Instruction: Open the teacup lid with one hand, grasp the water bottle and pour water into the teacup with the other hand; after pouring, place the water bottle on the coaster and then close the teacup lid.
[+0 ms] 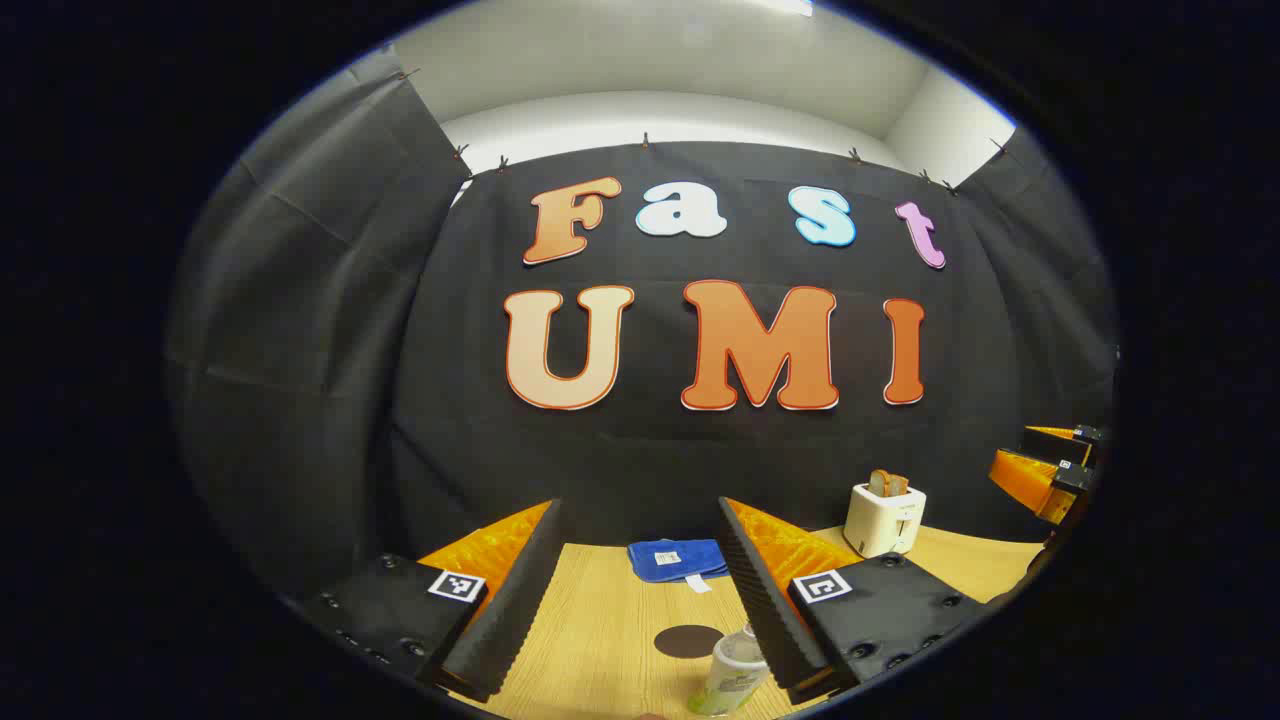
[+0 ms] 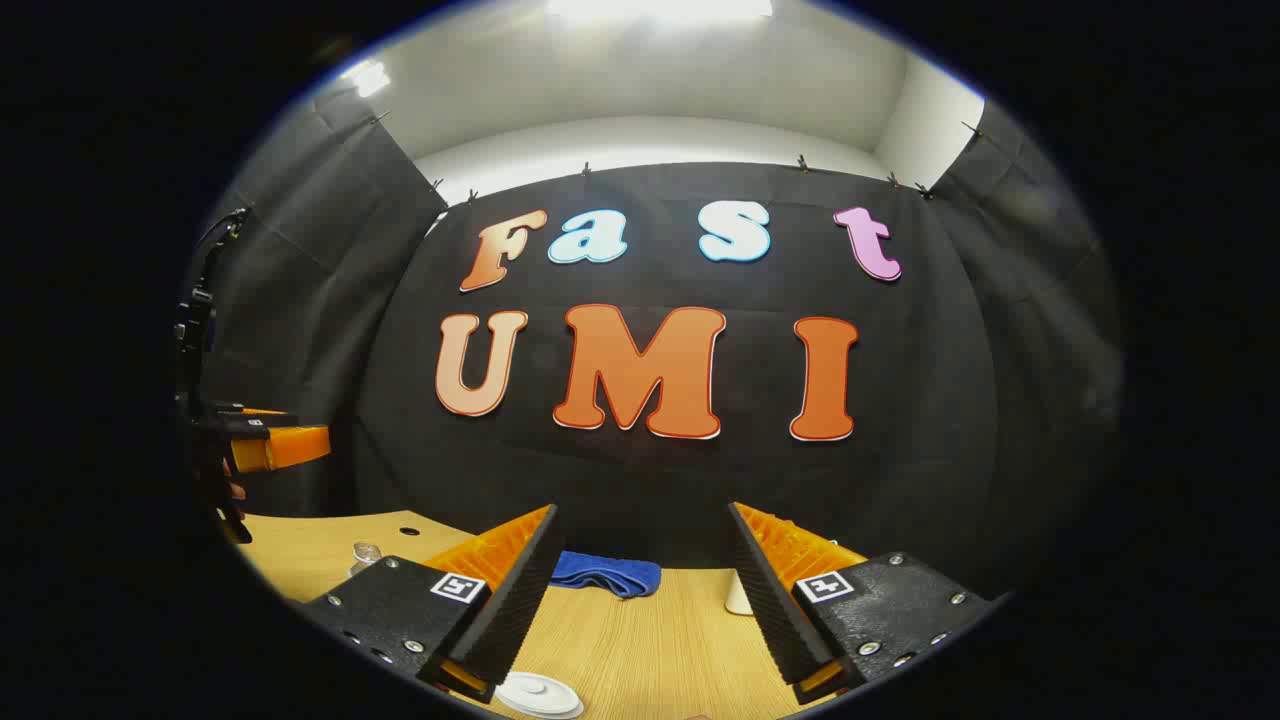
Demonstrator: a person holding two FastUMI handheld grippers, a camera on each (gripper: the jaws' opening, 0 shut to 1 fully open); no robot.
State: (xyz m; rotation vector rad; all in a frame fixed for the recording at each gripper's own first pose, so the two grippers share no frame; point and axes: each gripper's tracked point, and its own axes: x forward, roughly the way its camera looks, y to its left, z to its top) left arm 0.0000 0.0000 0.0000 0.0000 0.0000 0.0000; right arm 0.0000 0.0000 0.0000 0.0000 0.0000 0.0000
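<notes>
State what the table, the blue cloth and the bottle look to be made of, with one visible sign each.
Table: likely wood or wood-look laminate, matt, with fine straight grain lines.
Blue cloth: soft fabric, perhaps microfibre; it lies folded with a sewn tag.
Bottle: probably clear plastic, see-through with a printed label.

Light comes from overhead: a ceiling lamp (image 2: 660, 8) glares white at the top of the right gripper view, washing out the ceiling around it, with a smaller hot spot at upper left. The left gripper view is lit more evenly and softly. The wooden table (image 1: 600, 630) looks warm and bright, shadows on it faint. Both pictures are sharp in the middle, yet bowed strongly toward the edges, where detail dims and smears.
</notes>
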